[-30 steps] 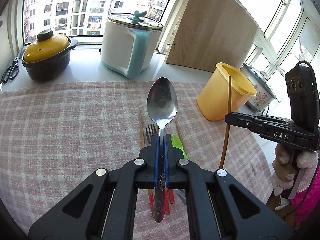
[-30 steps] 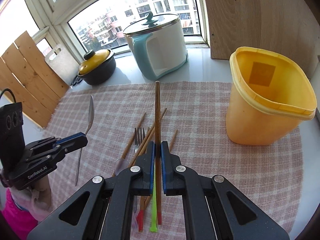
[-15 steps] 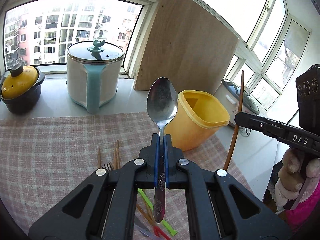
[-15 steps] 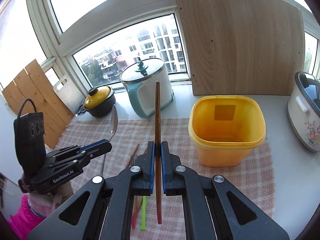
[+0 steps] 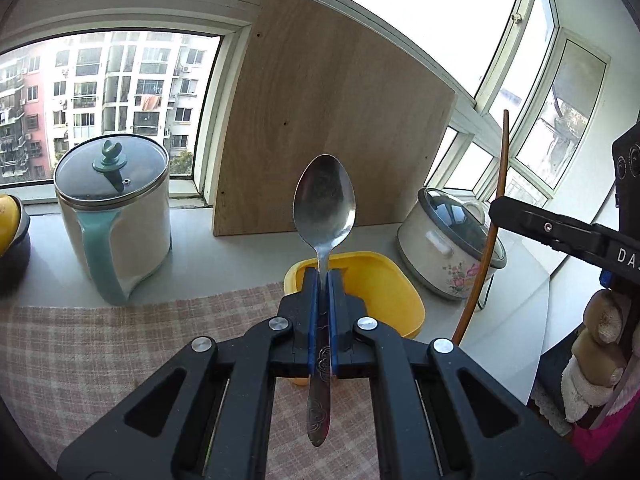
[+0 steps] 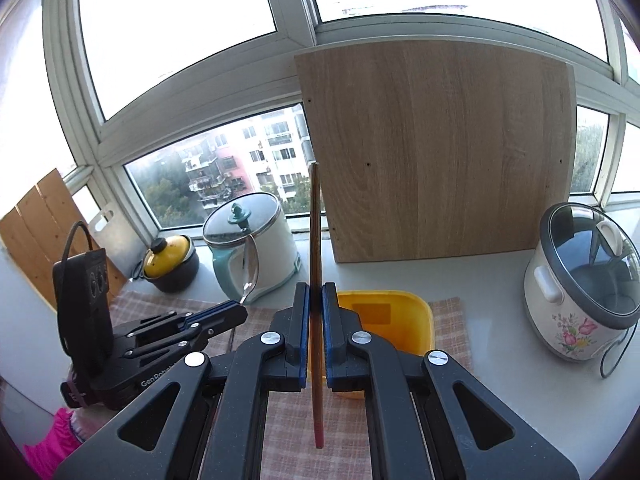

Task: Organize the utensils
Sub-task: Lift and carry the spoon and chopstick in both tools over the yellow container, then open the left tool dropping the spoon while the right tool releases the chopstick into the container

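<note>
My left gripper (image 5: 323,280) is shut on a metal spoon (image 5: 324,200), bowl up, held upright above the near rim of the yellow tub (image 5: 384,284). My right gripper (image 6: 316,292) is shut on a brown chopstick (image 6: 314,240), also upright, just before the yellow tub (image 6: 392,320). In the left wrist view the right gripper (image 5: 496,210) shows at the right with the chopstick (image 5: 494,220). In the right wrist view the left gripper (image 6: 236,312) shows at the left with the spoon (image 6: 249,272). The other utensils on the cloth are out of view.
A white and teal pot (image 5: 114,216) and a yellow-lidded black pot (image 6: 170,262) stand at the back left. A wooden board (image 6: 436,152) leans on the window. A flowered rice cooker (image 6: 580,280) stands right of the tub. A pink checked cloth (image 5: 80,352) covers the counter.
Both grippers have risen and tilted up with the spoon and the chopstick and moved toward the yellow tub. The utensils lying on the cloth have dropped out of view.
</note>
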